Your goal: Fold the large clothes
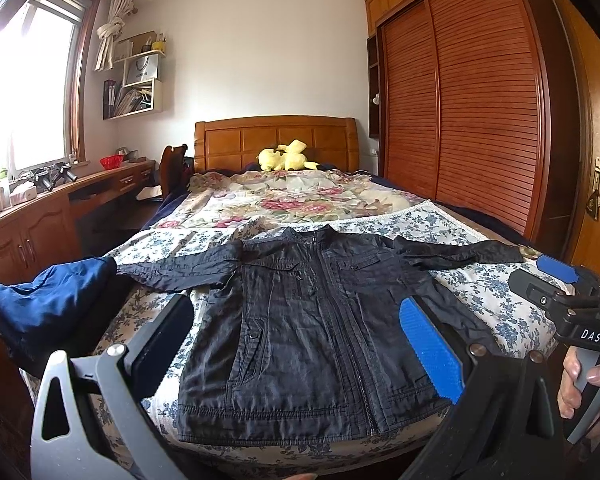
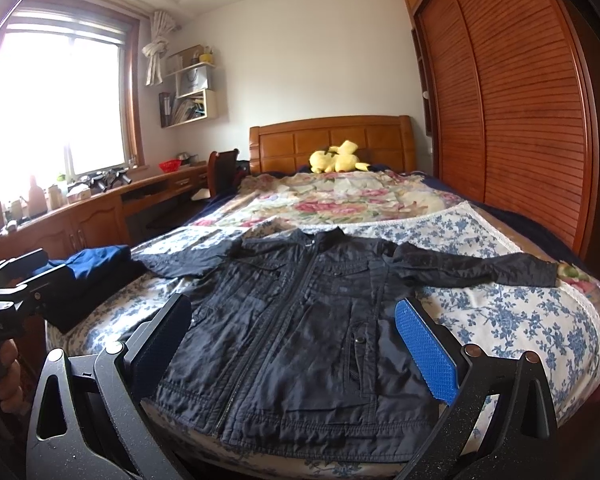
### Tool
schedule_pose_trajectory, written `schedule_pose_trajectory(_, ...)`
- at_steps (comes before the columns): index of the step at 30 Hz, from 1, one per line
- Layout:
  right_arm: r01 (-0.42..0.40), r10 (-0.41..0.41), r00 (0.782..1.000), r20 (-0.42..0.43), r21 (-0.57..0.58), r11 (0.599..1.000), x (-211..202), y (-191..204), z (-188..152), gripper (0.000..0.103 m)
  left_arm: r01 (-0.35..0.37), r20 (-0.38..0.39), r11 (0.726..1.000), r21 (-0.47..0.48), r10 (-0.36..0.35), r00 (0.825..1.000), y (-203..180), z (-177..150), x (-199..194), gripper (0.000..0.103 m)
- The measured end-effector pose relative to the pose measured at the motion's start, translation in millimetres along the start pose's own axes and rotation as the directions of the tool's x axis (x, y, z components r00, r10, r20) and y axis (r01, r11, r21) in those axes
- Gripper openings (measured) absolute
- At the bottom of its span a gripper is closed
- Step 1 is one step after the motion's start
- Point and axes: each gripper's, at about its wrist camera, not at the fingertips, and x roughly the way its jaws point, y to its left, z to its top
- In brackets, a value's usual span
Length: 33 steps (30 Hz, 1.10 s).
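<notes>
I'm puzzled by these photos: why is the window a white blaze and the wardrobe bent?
Left wrist view: daylight blows out the window, and the fisheye lens bows the wardrobe. Right wrist view: the same glare at the window, leaving the black jacket dim but sharp on the bed.

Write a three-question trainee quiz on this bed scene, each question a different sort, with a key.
1. True or false: the black jacket lies front up, zipped, with both sleeves spread out to the sides.
2. Multiple choice: what sits at the bed's left edge, beside the jacket's sleeve? A) the yellow plush toy B) a blue garment C) a red basket
3. Fill in: both the left gripper and the right gripper are ____, gripping nothing.

Key: 1 true; 2 B; 3 open. The plush toy sits by the headboard, and the red basket is on the desk by the window.
</notes>
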Motion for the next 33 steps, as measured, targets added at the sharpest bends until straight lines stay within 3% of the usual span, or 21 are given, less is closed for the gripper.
schedule_pose_trajectory(33,-0.007,0.007,1.000,0.001,0.007,1.000,-1.3,-0.1,1.4,0.103,0.000,-0.001,1.000,-0.001,0.000,1.000,-1.0,-1.9,-1.3,0.103)
